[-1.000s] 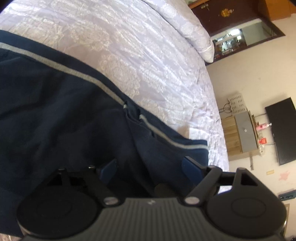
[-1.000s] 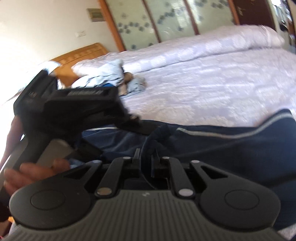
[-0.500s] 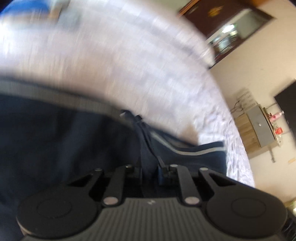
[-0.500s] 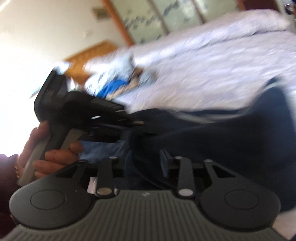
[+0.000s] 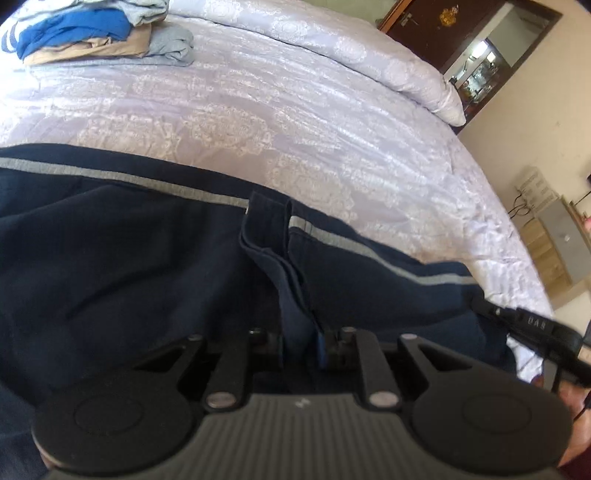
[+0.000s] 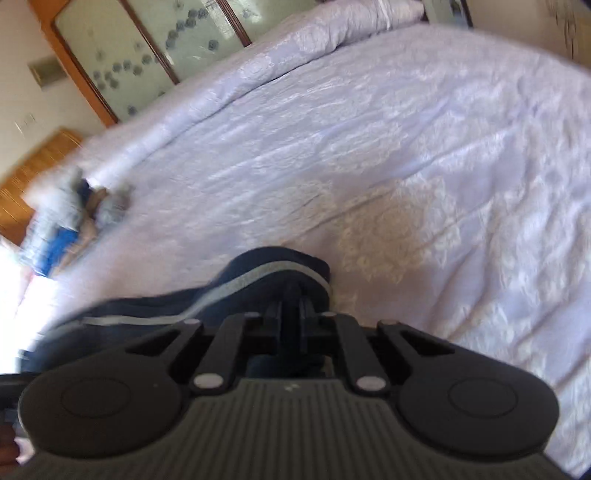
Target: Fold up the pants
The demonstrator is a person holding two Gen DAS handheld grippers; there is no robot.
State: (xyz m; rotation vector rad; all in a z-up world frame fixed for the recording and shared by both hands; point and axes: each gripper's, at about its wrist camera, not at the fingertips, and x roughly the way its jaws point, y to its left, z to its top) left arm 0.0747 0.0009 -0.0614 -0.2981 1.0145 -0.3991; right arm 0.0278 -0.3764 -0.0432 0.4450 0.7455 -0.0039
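Navy pants [image 5: 122,258] with a grey side stripe lie across the near part of a lavender bed [image 5: 295,110]. My left gripper [image 5: 301,332] is shut on a bunched fold of the navy cloth, which rises in a ridge from between the jaws. My right gripper [image 6: 293,317] is shut on another part of the pants [image 6: 236,291], near a striped edge, held over the bedspread [image 6: 406,166]. The other gripper's black body [image 5: 535,332] shows at the right edge of the left wrist view.
A pile of folded clothes [image 5: 92,33], blue, tan and grey, sits at the far left of the bed; it is blurred in the right wrist view [image 6: 62,221]. A rolled duvet [image 5: 369,59] lies along the far side. A wooden cabinet [image 5: 554,240] stands past the bed's right edge.
The left gripper went from open to shut on a fold of the pants. The right gripper opened, then shut on the cloth again and swung away to the right over the bed.
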